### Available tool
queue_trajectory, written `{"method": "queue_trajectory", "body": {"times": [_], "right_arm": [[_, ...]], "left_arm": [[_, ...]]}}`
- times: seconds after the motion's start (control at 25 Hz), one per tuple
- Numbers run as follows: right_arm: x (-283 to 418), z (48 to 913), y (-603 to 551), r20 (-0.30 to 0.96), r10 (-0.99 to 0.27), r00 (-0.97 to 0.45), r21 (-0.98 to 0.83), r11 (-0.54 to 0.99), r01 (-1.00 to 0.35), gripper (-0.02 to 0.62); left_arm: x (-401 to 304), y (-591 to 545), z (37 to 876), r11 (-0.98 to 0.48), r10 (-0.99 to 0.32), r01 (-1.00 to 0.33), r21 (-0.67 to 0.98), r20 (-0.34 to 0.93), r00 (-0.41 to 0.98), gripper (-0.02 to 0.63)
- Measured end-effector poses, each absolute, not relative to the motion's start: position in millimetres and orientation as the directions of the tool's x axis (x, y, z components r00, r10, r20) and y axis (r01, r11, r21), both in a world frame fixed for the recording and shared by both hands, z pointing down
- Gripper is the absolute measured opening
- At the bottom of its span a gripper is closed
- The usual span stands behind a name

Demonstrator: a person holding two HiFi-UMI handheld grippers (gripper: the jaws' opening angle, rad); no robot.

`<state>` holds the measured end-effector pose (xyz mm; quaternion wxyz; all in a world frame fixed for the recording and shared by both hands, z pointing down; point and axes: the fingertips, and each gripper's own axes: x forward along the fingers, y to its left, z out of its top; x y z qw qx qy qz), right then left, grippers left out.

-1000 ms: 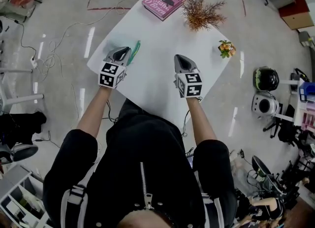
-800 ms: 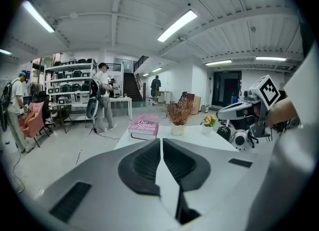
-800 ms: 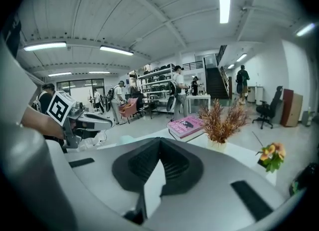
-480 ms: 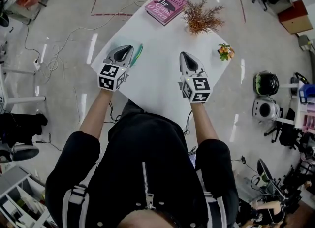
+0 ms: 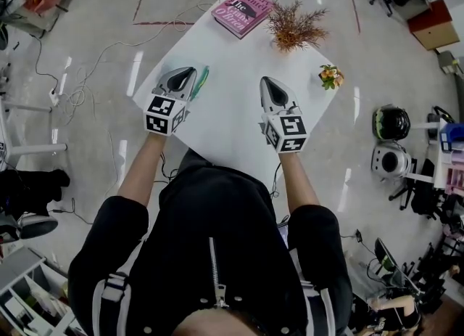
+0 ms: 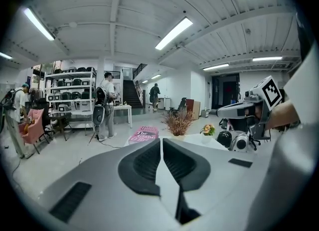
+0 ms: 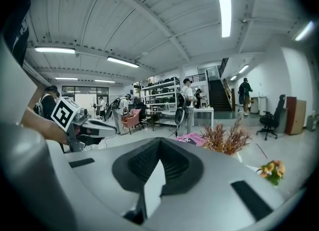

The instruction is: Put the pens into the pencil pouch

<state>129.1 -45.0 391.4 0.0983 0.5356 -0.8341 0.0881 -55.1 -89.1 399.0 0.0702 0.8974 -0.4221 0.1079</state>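
Holds a gripper in each hand over the near part of the white table (image 5: pixel 235 51), bare forearms reaching out from black sleeves. Points both forward, tilted a little down.

Left gripper (image 5: pixel 190 72): closed, dark pads meeting along one seam, nothing between them. Right gripper (image 5: pixel 267 82): closed as well, pads together at the tips, empty. Set well apart from each other, side by side, with bare tabletop between.

Slim green thing (image 5: pixel 199 81): flat on the table just to the right of the left gripper's tips, lengthwise along it. Too small to tell pen from pouch, or whether touching the gripper.

At the table's far corner: pink book (image 5: pixel 243 9), lying flat, partly over the edge. Just right of it: dried plant (image 5: pixel 296 27), upright. Near the right edge: small flower pot (image 5: pixel 331 75), apart from both grippers.

On the floor to the right, away from the table: helmet (image 5: pixel 391 117).
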Motion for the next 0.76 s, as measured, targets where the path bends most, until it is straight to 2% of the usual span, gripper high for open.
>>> {"method": "queue_trajectory", "body": {"times": [0.76], "right_arm": [[129.3, 400.4, -39.4, 0.270, -0.872, -0.408, -0.045, 0.411, -0.910, 0.009]], "left_arm": [[-57.9, -86.1, 409.2, -0.629, -0.740, -0.776, 0.039, 0.275, 0.613, 0.035]]}}
